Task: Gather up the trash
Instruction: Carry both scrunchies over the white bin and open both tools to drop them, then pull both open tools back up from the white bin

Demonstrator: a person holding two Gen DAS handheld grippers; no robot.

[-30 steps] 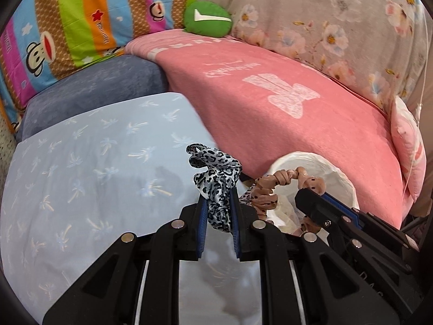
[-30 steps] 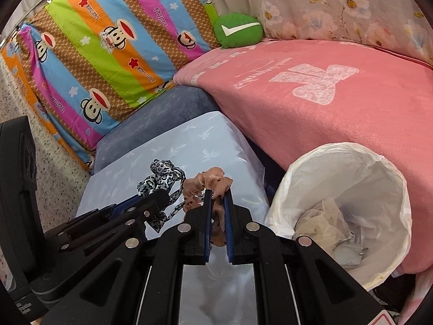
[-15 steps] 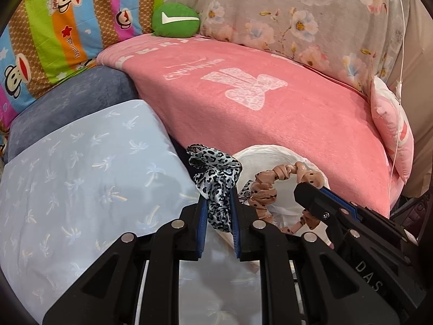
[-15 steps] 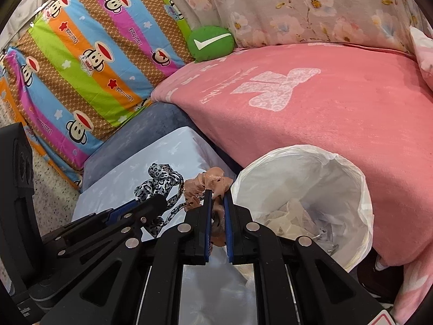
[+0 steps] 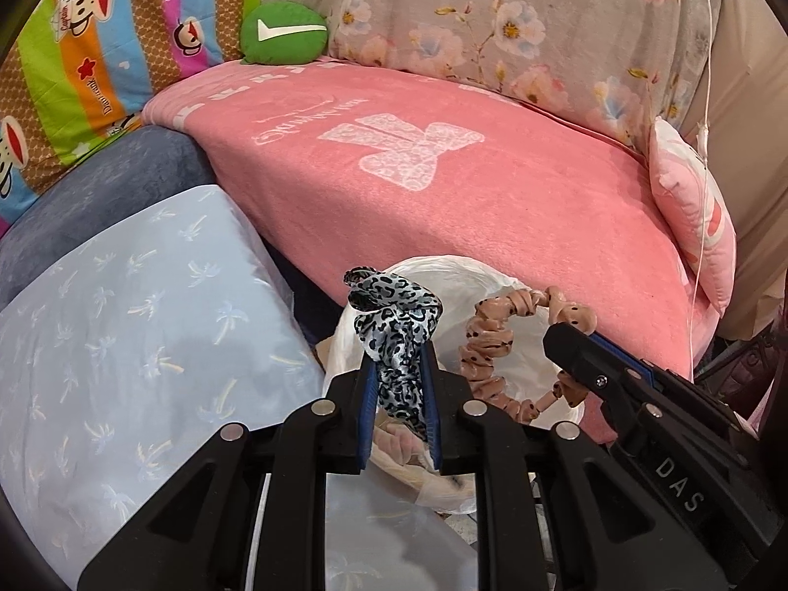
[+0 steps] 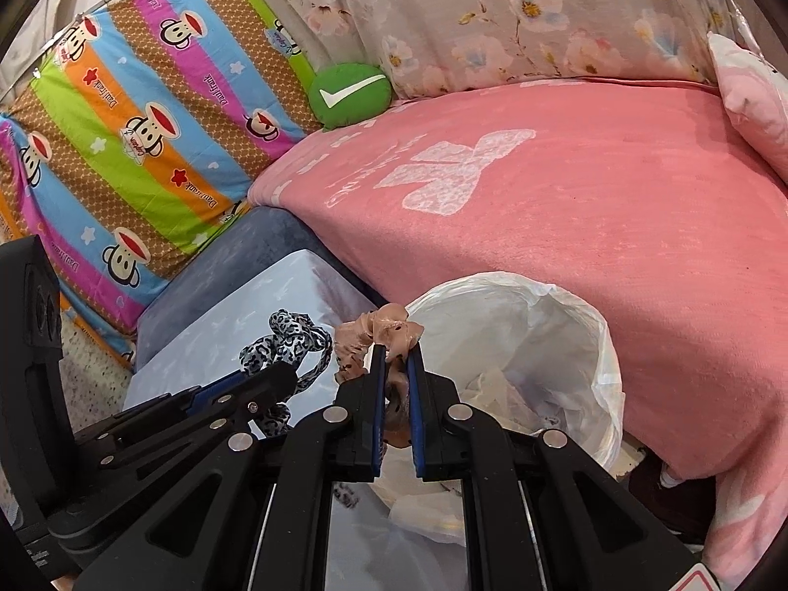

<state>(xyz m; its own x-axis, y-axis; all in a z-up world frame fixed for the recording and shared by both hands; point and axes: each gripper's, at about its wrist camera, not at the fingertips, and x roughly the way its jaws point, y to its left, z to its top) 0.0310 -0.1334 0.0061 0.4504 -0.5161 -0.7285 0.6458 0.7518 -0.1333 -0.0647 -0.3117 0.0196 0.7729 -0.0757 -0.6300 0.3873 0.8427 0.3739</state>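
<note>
My left gripper (image 5: pixel 398 359) is shut on a grey leopard-print scrunchie (image 5: pixel 394 315) and holds it over the near rim of a bin lined with a white bag (image 5: pixel 492 271). My right gripper (image 6: pixel 395 349) is shut on a tan spotted scrunchie (image 6: pixel 379 327) and holds it above the left rim of the same bin (image 6: pixel 591 325). Crumpled paper (image 6: pixel 497 384) lies inside the bin. In the left wrist view the right gripper (image 5: pixel 571 335) and tan scrunchie (image 5: pixel 492 344) hang over the bin. In the right wrist view the left gripper (image 6: pixel 276 374) and leopard scrunchie (image 6: pixel 285 335) sit to the left.
A table with a light blue cloth (image 5: pixel 123 325) lies left of the bin. A sofa with a pink blanket (image 5: pixel 443 172) stands behind it, with a green round cushion (image 5: pixel 283 32), a striped monkey-print cover (image 6: pixel 123 123) and a pink pillow (image 5: pixel 694 216).
Both grippers have moved right from over the blue cloth to over the bin, each still holding its scrunchie. The bin has come closer and more central.
</note>
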